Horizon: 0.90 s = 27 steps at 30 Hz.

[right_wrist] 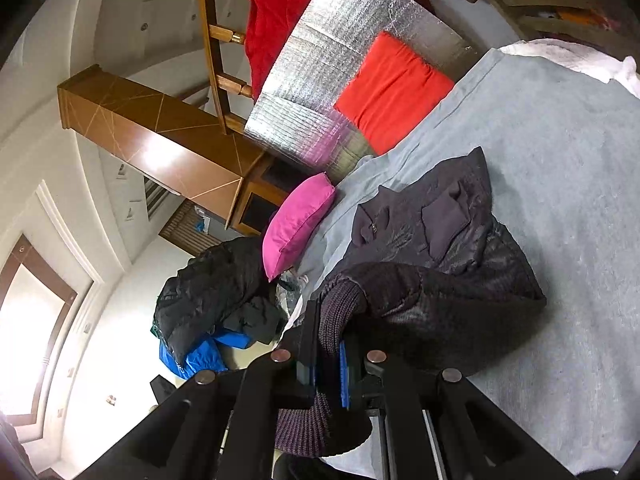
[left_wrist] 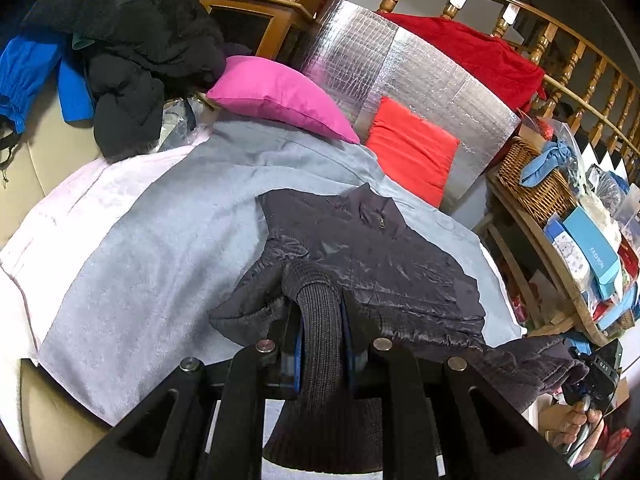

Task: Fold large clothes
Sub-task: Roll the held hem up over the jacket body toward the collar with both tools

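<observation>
A dark grey-purple padded jacket [left_wrist: 360,256] lies on a light grey blanket [left_wrist: 168,224] spread over a bed. Its collar and zip point to the far side. My left gripper [left_wrist: 320,320] is shut on the jacket's ribbed knit cuff [left_wrist: 318,320], which runs back between the fingers. My right gripper [right_wrist: 328,344] is shut on the other ribbed knit cuff [right_wrist: 340,304], with the sleeve [right_wrist: 432,300] bunched over the jacket body [right_wrist: 440,216]. In the left wrist view the right gripper [left_wrist: 596,372] shows at the lower right, holding that sleeve end.
A pink cushion [left_wrist: 280,96] and an orange cushion [left_wrist: 412,148] lean at the bed's far side against a silver foil panel [left_wrist: 400,68]. A pile of black and blue clothes [left_wrist: 132,52] lies far left. A wicker basket [left_wrist: 532,184] and boxes sit on a shelf right.
</observation>
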{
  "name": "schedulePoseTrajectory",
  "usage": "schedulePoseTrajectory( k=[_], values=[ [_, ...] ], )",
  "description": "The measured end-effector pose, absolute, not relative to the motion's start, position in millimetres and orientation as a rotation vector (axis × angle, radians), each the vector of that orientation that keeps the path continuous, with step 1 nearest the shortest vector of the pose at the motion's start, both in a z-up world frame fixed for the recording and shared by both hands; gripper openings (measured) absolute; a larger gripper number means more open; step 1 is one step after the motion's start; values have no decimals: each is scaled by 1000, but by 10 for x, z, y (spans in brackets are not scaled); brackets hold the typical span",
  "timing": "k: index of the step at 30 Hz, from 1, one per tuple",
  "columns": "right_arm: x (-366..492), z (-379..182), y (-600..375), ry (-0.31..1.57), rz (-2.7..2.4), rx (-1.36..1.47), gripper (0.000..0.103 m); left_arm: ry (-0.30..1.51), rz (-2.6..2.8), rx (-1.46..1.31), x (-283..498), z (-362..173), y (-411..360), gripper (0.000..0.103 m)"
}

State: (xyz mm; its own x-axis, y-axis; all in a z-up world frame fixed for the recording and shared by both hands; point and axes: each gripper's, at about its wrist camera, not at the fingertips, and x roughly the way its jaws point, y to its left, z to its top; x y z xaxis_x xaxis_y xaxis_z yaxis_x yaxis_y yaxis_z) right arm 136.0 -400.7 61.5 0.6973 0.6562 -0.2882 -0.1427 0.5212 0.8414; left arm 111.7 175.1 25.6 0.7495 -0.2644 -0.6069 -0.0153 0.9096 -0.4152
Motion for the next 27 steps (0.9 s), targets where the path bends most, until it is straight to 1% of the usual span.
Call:
schedulePoseTrajectory(
  k=[12, 27],
  values=[
    [1448, 691, -3961, 641, 513, 888, 8, 710, -140, -410, 1188, 269, 1767, 17],
    [1588, 728, -3923, 645, 495, 861, 8, 713, -134, -386, 1485, 283, 1721, 17]
  ],
)
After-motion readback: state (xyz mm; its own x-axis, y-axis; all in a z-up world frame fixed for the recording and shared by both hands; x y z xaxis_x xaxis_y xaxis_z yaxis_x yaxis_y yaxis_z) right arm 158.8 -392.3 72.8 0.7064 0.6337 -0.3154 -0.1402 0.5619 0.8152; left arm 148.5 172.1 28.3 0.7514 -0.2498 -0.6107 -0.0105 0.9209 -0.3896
